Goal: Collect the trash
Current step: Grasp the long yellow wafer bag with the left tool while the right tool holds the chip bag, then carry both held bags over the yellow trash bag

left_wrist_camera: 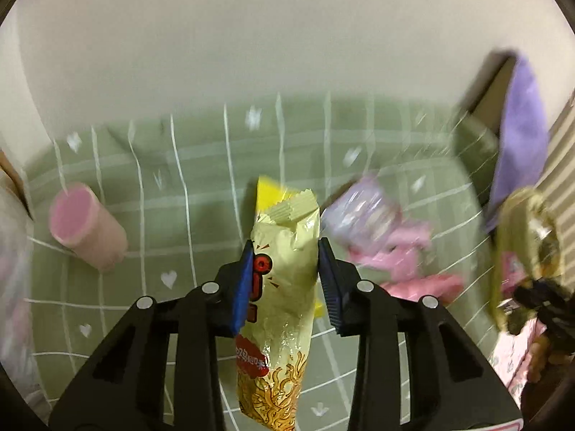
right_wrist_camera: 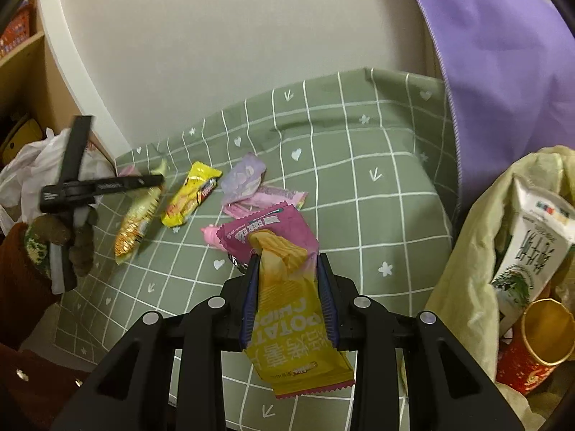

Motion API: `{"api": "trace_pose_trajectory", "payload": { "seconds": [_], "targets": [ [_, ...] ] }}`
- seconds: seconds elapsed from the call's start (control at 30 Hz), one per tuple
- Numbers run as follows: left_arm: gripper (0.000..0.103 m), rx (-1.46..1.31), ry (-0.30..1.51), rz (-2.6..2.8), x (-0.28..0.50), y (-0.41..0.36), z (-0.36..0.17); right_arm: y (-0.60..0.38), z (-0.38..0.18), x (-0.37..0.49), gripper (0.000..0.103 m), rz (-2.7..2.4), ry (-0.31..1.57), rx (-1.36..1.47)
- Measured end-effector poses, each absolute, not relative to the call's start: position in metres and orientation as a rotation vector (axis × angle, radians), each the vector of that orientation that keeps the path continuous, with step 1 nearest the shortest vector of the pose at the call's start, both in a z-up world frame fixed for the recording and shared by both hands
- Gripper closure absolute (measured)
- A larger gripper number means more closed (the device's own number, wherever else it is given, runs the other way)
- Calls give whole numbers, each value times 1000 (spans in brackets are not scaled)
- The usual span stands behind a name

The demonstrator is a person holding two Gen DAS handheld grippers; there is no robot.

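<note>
My left gripper (left_wrist_camera: 285,251) is shut on a gold snack wrapper (left_wrist_camera: 284,305) with red print, which hangs upright between the blue pads above the green checked cloth (left_wrist_camera: 161,186). The same wrapper (right_wrist_camera: 138,222) shows at the left of the right wrist view. My right gripper (right_wrist_camera: 287,262) is shut on a yellow and magenta potato chip packet (right_wrist_camera: 291,327). On the cloth lie a yellow wrapper (right_wrist_camera: 192,194), a lilac wrapper (right_wrist_camera: 242,177) and pink wrappers (right_wrist_camera: 276,195). A pink cup (left_wrist_camera: 86,226) lies on its side at the left.
A pale yellow-green bag (right_wrist_camera: 463,251) stands open at the right, with a white carton (right_wrist_camera: 528,237) and a red gold-rimmed cup (right_wrist_camera: 539,344) inside. A purple cloth (right_wrist_camera: 503,54) hangs above it. A white plastic bag (right_wrist_camera: 32,165) and a wooden shelf (right_wrist_camera: 25,72) are left. A wall stands behind.
</note>
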State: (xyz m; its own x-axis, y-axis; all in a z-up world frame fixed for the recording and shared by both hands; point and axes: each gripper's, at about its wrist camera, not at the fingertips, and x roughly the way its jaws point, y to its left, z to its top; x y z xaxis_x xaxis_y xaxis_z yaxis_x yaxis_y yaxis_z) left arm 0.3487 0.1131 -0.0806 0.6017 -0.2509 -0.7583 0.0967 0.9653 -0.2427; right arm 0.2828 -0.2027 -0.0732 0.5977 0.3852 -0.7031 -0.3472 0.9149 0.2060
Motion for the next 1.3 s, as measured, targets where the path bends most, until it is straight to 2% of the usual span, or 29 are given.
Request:
{"api": "trace_pose_trajectory", "payload": {
  "seconds": [0.33, 0.6, 1.0, 1.3],
  "targets": [
    [71, -229, 584, -229, 312, 100, 19, -210, -32, 263, 73, 412, 685, 44],
    [70, -121, 450, -447, 308, 13, 77, -246, 14, 236, 73, 303, 563, 7],
    [70, -99, 381, -818, 315, -122, 114, -351, 65, 185, 72, 25, 444, 81],
    [70, -140, 427, -1020, 324, -194, 109, -415, 64, 164, 72, -113, 436, 194]
  ]
}}
